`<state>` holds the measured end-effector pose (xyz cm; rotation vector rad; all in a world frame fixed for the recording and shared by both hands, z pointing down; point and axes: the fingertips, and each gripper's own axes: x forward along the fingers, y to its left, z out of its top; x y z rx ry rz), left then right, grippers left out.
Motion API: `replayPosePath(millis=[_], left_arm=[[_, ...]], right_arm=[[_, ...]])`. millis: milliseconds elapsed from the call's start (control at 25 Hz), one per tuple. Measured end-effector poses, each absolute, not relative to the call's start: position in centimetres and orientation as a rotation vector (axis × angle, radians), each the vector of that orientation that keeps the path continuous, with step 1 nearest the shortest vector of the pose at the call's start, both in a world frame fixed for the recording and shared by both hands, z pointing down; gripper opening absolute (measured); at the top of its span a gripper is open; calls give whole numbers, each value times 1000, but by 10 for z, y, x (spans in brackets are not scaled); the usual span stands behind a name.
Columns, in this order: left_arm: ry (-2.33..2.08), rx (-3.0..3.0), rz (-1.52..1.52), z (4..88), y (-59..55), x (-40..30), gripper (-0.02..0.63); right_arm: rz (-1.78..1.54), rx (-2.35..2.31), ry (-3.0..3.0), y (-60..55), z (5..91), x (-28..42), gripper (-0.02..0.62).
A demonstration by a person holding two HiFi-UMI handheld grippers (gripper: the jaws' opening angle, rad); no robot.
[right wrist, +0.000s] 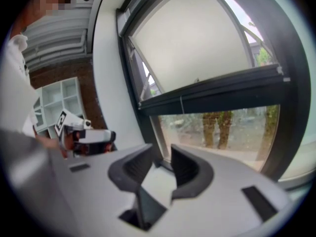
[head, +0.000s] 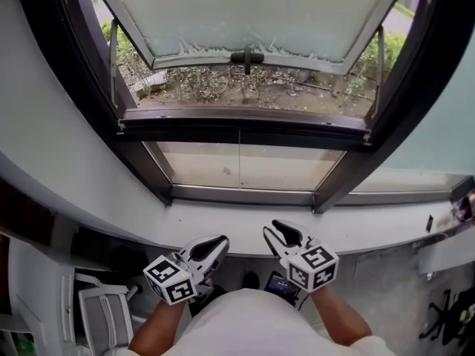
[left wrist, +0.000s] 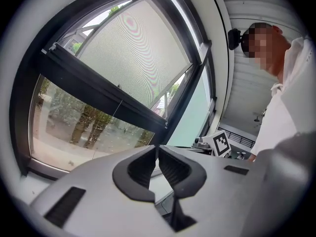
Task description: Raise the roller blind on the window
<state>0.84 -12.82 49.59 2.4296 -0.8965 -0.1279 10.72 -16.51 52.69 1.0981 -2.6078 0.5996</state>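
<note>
The pale roller blind (head: 252, 10) hangs over the upper part of the dark-framed window, and its bottom bar carries a small dark handle (head: 246, 56). It also shows as a pale blind (left wrist: 133, 48) in the left gripper view and as a white blind (right wrist: 192, 38) in the right gripper view. A thin cord (left wrist: 116, 113) hangs below it. My left gripper (head: 215, 245) is held low before the white windowsill (head: 223, 221), shut with nothing in it (left wrist: 157, 149). Beside it, my right gripper (head: 278, 232) stands open and empty (right wrist: 162, 154). Both are well short of the blind.
Below the blind, the lower pane (head: 245, 165) looks out on bushes and ground. A white chair (head: 96, 310) and shelving stand at lower left. Small objects (head: 464, 206) lie at the sill's far right. A dark device (head: 280, 284) sits under the sill near my body.
</note>
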Motion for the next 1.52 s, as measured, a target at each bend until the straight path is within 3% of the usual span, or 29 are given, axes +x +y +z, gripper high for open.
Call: replayPosePath(millis=[1520], left_arm=[[-868, 2508, -45, 493, -183, -55, 26]], right_arm=[[491, 1165, -2570, -217, 506, 53, 109]])
